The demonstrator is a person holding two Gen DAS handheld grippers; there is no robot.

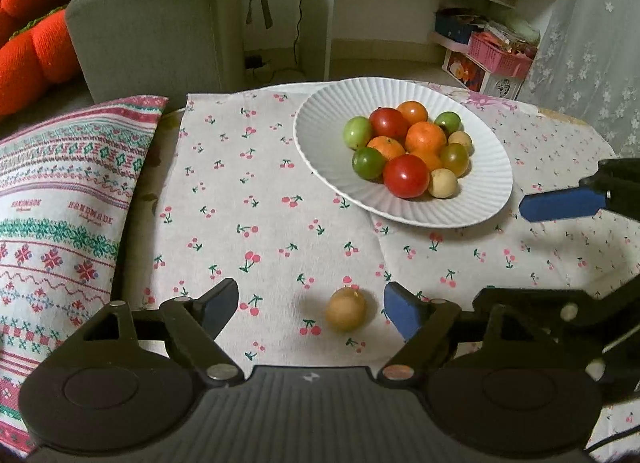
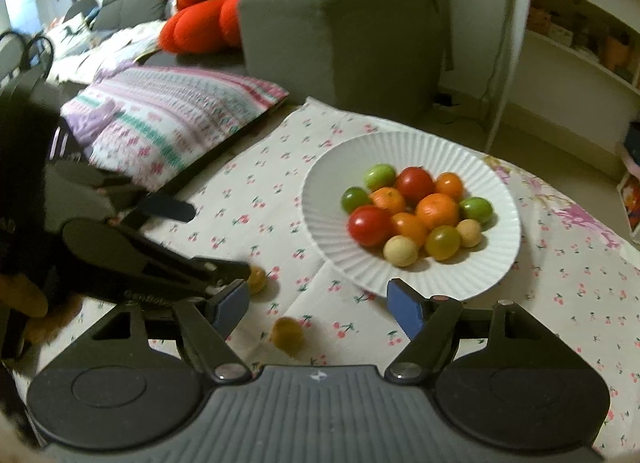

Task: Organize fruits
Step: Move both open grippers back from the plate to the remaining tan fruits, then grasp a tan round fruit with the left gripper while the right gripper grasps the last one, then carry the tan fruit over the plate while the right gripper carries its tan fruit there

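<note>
Cherry-print cloth [image 1: 260, 183] covers our table; a striped cushion [image 1: 60, 203] lies at the frame's left. At lower centre, our left gripper [image 1: 308, 303] stands wide around a loose brown fruit [image 1: 346, 309], not touching. Upper right, the white plate [image 1: 320, 151] holds mixed fruits. Our right gripper [image 2: 316, 311] gapes over another fruit [image 2: 287, 334].

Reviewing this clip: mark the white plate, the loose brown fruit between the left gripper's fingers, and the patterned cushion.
white plate [image 1: 320, 151]: left wrist view, bare ribbed inner wall on its left side.
loose brown fruit [image 1: 346, 309]: left wrist view, middle of its skin.
patterned cushion [image 1: 60, 203]: left wrist view, centre of the printed fabric.
</note>
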